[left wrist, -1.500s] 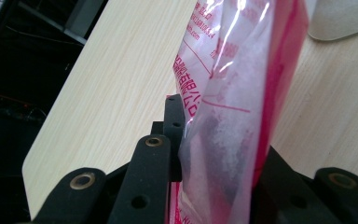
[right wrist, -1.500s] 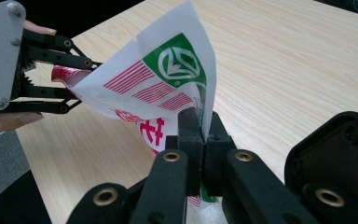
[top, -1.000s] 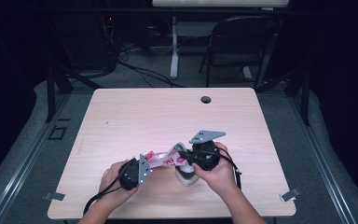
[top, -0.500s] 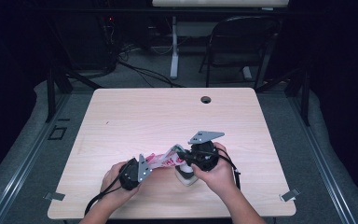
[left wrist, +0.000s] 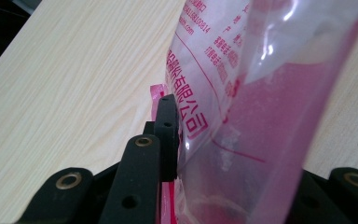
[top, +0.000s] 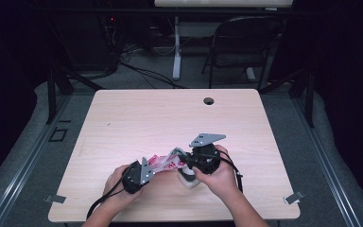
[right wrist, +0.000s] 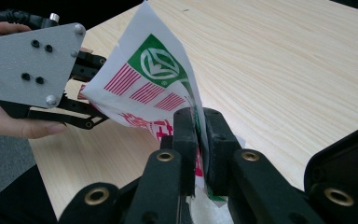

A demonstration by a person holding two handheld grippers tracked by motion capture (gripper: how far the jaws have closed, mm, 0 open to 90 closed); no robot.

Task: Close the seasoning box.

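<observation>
A thin plastic bag [top: 165, 163] with red print and a green logo hangs stretched between my two grippers near the table's front edge. My right gripper [top: 177, 156] is shut on one edge of the bag [right wrist: 144, 79], and its pads [right wrist: 184, 126] pinch the film flat. My left gripper [top: 150, 166] is at the bag's other end. Its jaws have just been opening and now stand apart with the pink-tinted film [left wrist: 242, 93] loose between them. One left finger [left wrist: 168, 121] touches the film. The left gripper [right wrist: 86, 91] also shows beyond the bag.
The light wooden table [top: 170, 118] has a round cable hole [top: 209, 100] near its far edge. A small white thing [top: 189, 180] lies under my right hand. A folding chair [top: 246, 42] and cables are on the floor behind the table.
The bag between the grippers sits slightly lower and slacker than before. Both hands have stayed almost where they were.
</observation>
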